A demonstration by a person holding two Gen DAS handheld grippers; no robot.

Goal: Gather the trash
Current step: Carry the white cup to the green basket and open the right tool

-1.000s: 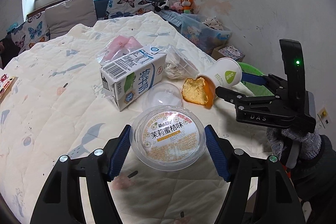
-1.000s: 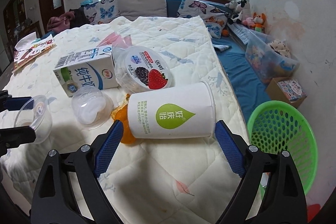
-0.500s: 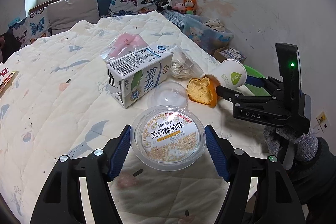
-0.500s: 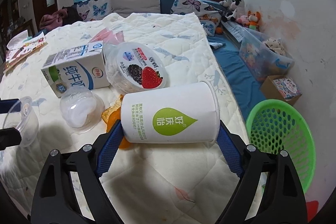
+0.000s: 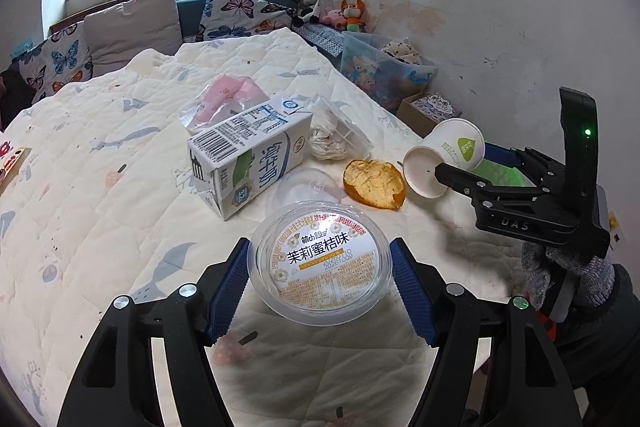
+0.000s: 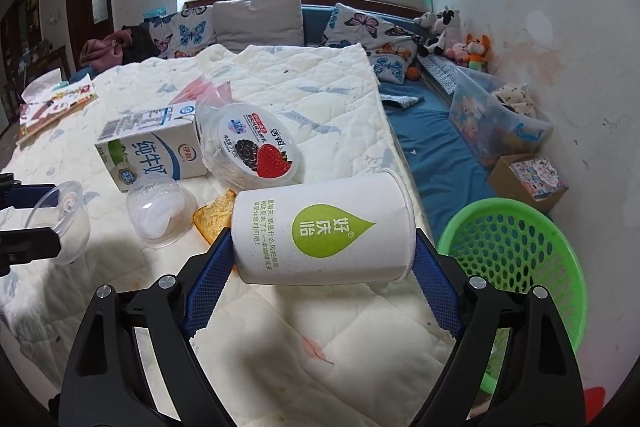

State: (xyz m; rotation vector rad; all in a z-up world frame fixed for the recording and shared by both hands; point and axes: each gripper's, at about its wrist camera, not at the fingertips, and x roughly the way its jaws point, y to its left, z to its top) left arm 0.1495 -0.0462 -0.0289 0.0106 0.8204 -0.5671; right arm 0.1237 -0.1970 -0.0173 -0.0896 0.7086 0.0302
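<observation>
My right claw (image 6: 322,263) has the white paper cup (image 6: 324,223) crosswise between its blue pads, one pad on the base end at nine o'clock, the other at the rim at three o'clock, and the cup seems lifted clear of the quilt (image 6: 320,95). My left claw (image 5: 320,277) stands fairly wide and is clamped on a clear plastic dessert tub (image 5: 320,261), label side up, pads at nine and three o'clock on its wall.

I judge the cup light and thin-walled. Held end to end it is stiff enough, but a squeeze across its middle would buckle it, and the rolled rim is the firmer place to press. The tub looks light, smooth and a little springy, so it could pop out if my grip slackens; taking it just under the rim is safest.

Outward from the right claw: at ten o'clock an orange peel (image 6: 214,221), touching the cup's base end in this view. Further at ten o'clock lie a clear dome lid (image 6: 160,205), then a milk carton (image 6: 152,155) on its side with a berry yogurt tub (image 6: 256,149) leaning against it. At four o'clock, off the bed's edge, is the green basket (image 6: 516,259), near the cup and, I judge, where the trash goes.
</observation>
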